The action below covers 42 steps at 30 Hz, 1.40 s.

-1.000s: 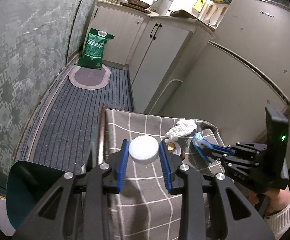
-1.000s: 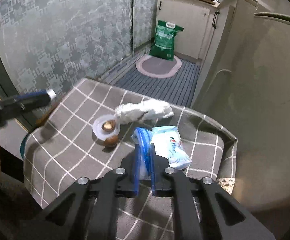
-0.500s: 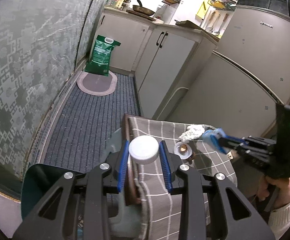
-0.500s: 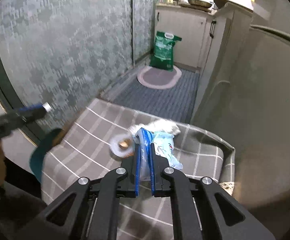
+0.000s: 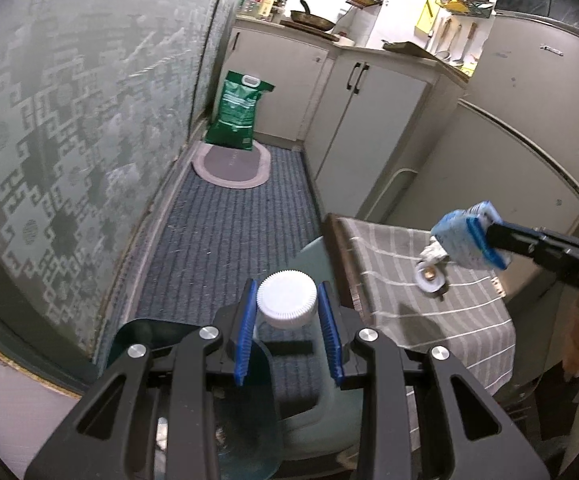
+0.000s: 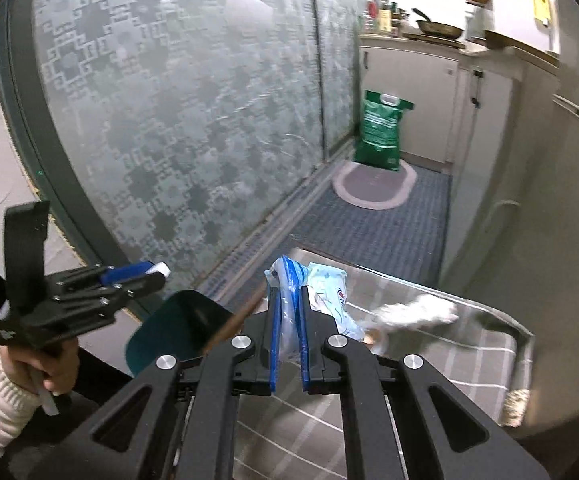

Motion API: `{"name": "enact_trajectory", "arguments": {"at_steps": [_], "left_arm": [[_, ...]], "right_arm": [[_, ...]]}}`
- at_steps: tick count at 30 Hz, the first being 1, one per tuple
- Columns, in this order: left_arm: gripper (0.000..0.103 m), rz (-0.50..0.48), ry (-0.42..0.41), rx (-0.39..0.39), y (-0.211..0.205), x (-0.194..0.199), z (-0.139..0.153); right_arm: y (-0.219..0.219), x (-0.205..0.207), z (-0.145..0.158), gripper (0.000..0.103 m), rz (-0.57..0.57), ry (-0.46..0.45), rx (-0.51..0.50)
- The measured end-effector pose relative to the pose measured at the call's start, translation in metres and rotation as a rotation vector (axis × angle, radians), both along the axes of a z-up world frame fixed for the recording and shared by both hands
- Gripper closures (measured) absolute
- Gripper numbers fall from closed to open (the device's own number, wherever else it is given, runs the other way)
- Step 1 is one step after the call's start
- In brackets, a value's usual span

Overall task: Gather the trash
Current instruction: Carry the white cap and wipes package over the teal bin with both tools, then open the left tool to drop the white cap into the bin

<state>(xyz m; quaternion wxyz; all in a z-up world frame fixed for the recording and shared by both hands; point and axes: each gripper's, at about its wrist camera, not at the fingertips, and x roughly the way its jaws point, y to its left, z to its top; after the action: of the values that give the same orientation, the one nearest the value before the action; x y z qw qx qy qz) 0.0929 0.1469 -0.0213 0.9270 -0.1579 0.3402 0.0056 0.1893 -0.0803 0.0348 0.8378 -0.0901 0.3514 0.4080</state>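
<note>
1. While my left claw (image 5: pixel 287 334) grips the white ribbed cap (image 5: pixel 287 300) of a clear plastic bottle (image 5: pixel 245 432), its blue pads press on either side of the cap and the bottle hangs below, over the teal bin (image 5: pixel 321 412) that stands on the floor just beside the bench.
2. My right claw (image 6: pixel 288 312) is clamped tight on a pale blue plastic wrapper (image 6: pixel 327 300), which hangs in the air above the near part of the bench; from the left view the same wrapper (image 5: pixel 459 236) shows pinched at the claw's tip, off the cloth.
3. Left on the bench are a crumpled white tissue (image 6: pixel 417 310) and, touching its near end, a small white dish (image 5: pixel 431 278) with something brown in it.
4. The bench (image 5: pixel 429 320) is low and covered by a grey cloth with thin white checks that drapes over its edges; a wooden rim shows at the side nearest the bin.
5. Beyond it a ribbed blue-grey mat (image 5: pixel 229 232) covers the narrow kitchen floor, with an oval rug (image 5: pixel 231 164) at its far end and a green sack (image 5: pixel 237 112) standing upright on that rug.
6. Frosted patterned glass doors (image 6: pixel 177 120) run along one side, pale cabinets (image 5: pixel 369 120) along the other, and a pan (image 5: pixel 313 20) sits on the far counter.
</note>
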Motion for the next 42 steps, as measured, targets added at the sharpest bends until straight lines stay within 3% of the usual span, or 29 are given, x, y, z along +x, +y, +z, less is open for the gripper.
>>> {"name": "enact_trajectory", "arguments": {"at_steps": [10,20,33,42], "left_arm": [[0.070,0.030,0.078,0.028,0.036,-0.019,-0.026],[0.070,0.014,0.200,0.067,0.051,-0.027,-0.064],[0.070,-0.035,0.327,0.109,0.055,-0.031,-0.106],[0.070,-0.059,0.417,0.128,0.053,-0.032,-0.132]], "right_arm": [[0.068,-0.021,-0.008,0.095,0.123,0.041,0.003],[0.126,-0.037,-0.035,0.095,0.229,0.117,-0.028],[0.157,-0.037,-0.073,0.095,0.275,0.262,-0.044],[0.169,-0.039,-0.088,0.095,0.277,0.308,-0.075]]}}
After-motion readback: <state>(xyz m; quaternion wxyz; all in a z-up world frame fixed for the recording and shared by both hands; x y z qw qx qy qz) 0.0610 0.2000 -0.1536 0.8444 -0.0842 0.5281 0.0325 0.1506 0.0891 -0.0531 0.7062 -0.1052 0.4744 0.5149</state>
